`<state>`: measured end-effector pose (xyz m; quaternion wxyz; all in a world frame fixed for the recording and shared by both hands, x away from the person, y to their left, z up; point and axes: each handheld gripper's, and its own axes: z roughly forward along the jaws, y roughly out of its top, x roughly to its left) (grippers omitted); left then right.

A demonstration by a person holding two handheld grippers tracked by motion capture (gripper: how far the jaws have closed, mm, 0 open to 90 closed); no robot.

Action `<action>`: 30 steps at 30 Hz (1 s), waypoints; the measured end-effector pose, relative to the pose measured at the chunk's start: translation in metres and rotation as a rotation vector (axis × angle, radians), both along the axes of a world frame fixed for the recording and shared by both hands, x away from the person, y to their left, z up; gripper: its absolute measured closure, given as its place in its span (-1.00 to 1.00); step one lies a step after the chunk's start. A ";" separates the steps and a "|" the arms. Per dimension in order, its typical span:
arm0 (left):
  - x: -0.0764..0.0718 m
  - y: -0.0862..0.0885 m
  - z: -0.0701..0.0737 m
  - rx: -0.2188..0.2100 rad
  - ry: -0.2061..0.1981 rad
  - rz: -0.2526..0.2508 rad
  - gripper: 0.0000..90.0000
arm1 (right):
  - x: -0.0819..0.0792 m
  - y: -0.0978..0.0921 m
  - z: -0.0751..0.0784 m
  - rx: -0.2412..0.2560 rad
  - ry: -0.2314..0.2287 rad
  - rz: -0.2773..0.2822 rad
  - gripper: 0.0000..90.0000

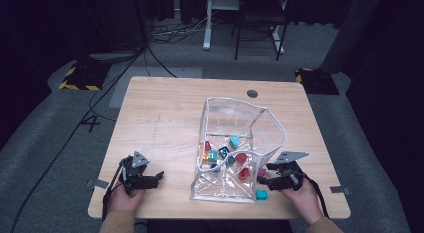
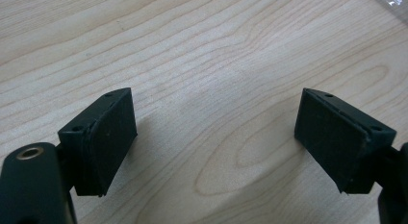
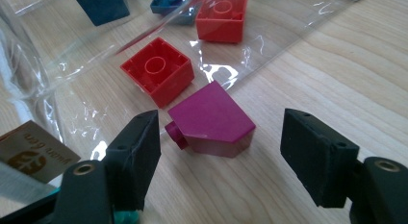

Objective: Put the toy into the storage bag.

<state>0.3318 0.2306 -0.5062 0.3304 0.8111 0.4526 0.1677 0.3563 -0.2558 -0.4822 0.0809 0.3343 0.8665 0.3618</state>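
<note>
R hand-held gripper (image 3: 219,152) is being held wide open w/ magenta sloped brick (image 3: 211,120) lying on the surface (image 3: 337,65) betw. its jaws, untouched. Clear bag (image 3: 72,65) w/ red bricks (image 3: 158,70) is lying just beyond. L hand-held gripper (image 2: 215,137) is being held wide, nothing betw. jaws.

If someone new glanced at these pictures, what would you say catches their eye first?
Probably the clear plastic bag standing open in the middle of the wooden table, with coloured toy bricks showing through it. Next, the magenta sloped brick lying on the table just outside the bag, between the open jaws of the right gripper. The left gripper is open over bare wood, near the table's front left.
</note>
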 end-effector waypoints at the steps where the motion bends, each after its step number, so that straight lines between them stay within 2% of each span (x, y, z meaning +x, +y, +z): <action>1: 0.000 0.000 0.000 0.001 0.001 0.000 -0.67 | 0.000 0.002 -0.002 -0.006 -0.003 0.002 -0.32; 2: 0.000 0.000 0.000 0.001 0.001 0.000 -0.67 | 0.000 0.005 -0.006 -0.041 -0.018 -0.001 -0.29; 3: 0.000 0.000 0.000 0.001 0.001 0.000 -0.67 | 0.000 0.006 -0.007 -0.051 -0.018 -0.002 -0.27; 6: 0.000 0.000 0.000 0.001 0.001 0.000 -0.67 | -0.001 0.009 -0.011 -0.048 -0.041 -0.002 -0.22; 9: 0.000 0.000 0.000 0.001 0.001 0.000 -0.67 | -0.002 0.010 -0.011 -0.064 -0.069 0.001 0.04; 10: 0.000 0.000 0.000 0.001 0.001 -0.001 -0.67 | -0.003 0.011 -0.011 -0.072 -0.080 0.004 0.06; 18: 0.000 0.000 0.000 0.001 0.001 0.000 -0.67 | -0.004 0.009 -0.007 -0.091 -0.077 -0.005 0.07; 24: 0.000 0.000 0.000 0.001 0.001 0.000 -0.67 | -0.009 0.003 0.009 -0.069 -0.096 -0.003 0.07; 25: 0.000 0.000 0.000 0.001 0.001 0.000 -0.67 | -0.011 0.000 0.019 -0.062 -0.106 0.000 0.07; 29: 0.000 0.000 0.000 0.001 0.001 0.000 -0.67 | -0.014 -0.003 0.030 -0.053 -0.119 0.001 0.07; 30: 0.000 0.000 0.000 0.001 0.001 0.000 -0.67 | -0.017 -0.007 0.040 -0.038 -0.130 0.002 0.07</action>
